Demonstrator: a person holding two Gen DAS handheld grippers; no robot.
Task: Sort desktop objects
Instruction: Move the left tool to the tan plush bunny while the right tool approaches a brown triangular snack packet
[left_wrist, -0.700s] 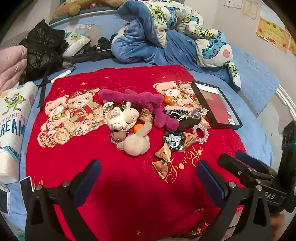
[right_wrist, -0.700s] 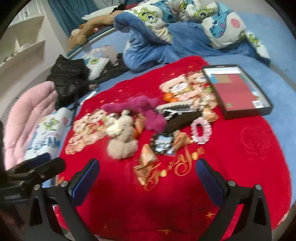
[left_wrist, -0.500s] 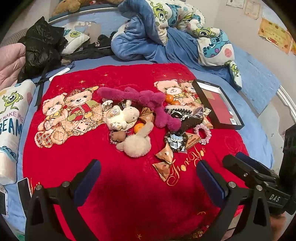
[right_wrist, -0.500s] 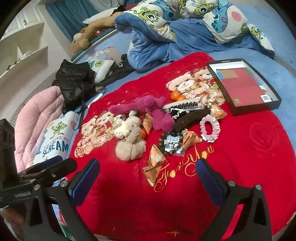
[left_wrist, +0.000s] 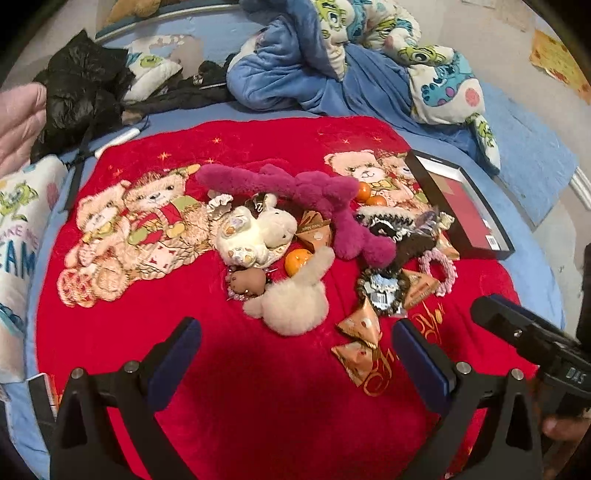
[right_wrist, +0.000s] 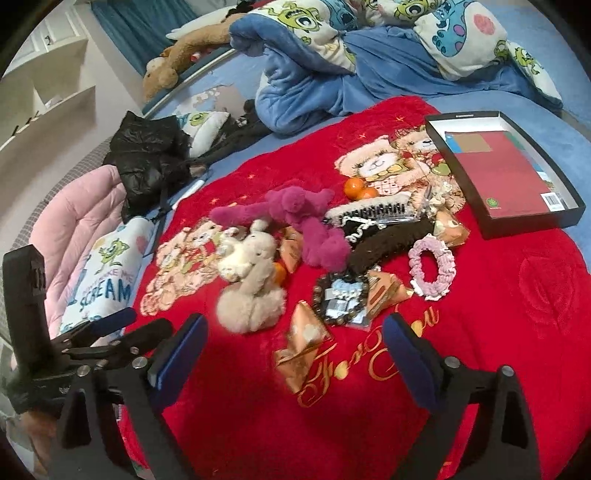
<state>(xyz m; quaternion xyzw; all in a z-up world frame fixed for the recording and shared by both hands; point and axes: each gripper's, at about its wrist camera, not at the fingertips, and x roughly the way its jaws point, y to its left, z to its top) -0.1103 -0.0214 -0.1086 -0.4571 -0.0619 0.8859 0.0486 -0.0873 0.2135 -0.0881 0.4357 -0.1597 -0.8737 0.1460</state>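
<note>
Red blanket (left_wrist: 110, 332), left gripper (left_wrist: 295, 343) wide apart, empty, right gripper (right_wrist: 295, 336) likewise

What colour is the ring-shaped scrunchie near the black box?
Pale pink scrunchie, clearest in the right wrist view.

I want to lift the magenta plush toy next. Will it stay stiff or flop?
The magenta plush probably flops: its long limbs lie bent and splayed on the red blanket. It looks fluffy, so likely light and compressible. One limb lies over the black hair clip, which may shift.
</note>
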